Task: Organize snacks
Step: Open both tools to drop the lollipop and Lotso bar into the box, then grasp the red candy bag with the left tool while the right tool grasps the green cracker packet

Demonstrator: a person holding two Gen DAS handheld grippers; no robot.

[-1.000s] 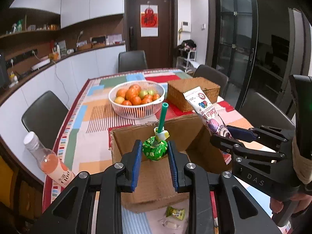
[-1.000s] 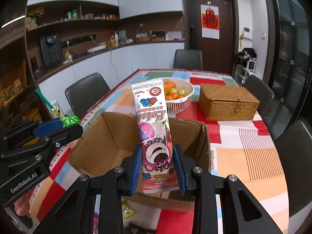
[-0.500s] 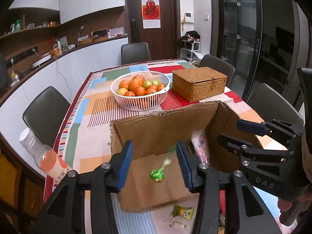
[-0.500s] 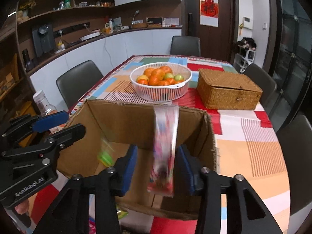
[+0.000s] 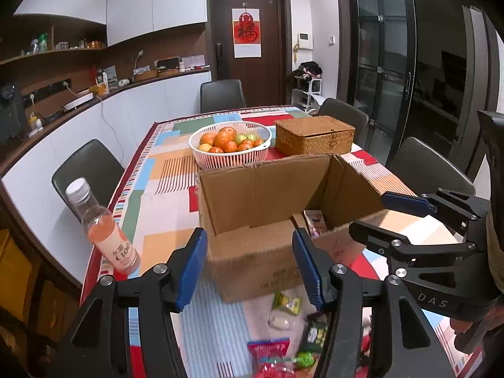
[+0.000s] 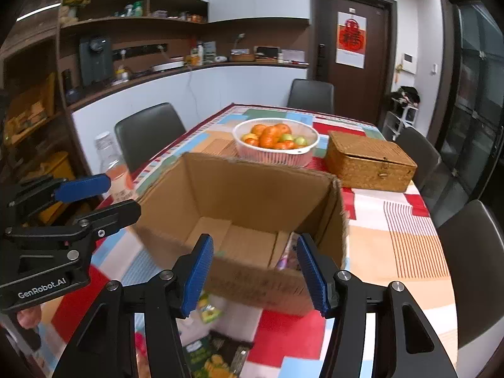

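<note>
Reaching with both claws, left (image 5: pixel 249 267) and right (image 6: pixel 255 271), spread wide and empty, we could knock the box (image 5: pixel 271 201) while grabbing loose snacks (image 5: pixel 286 302) beside it.

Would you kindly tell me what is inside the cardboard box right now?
Inside the cardboard box, a pink snack packet leans in the right corner. A green speck near the front wall may be the lollipop; that wall hides the rest of the floor.

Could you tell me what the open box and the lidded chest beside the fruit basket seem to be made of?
Open box: plain matte brown corrugated cardboard, judging by its ragged, fluted edges. Lidded chest: apparently woven wicker or rattan, with a visible plaited texture.
</note>
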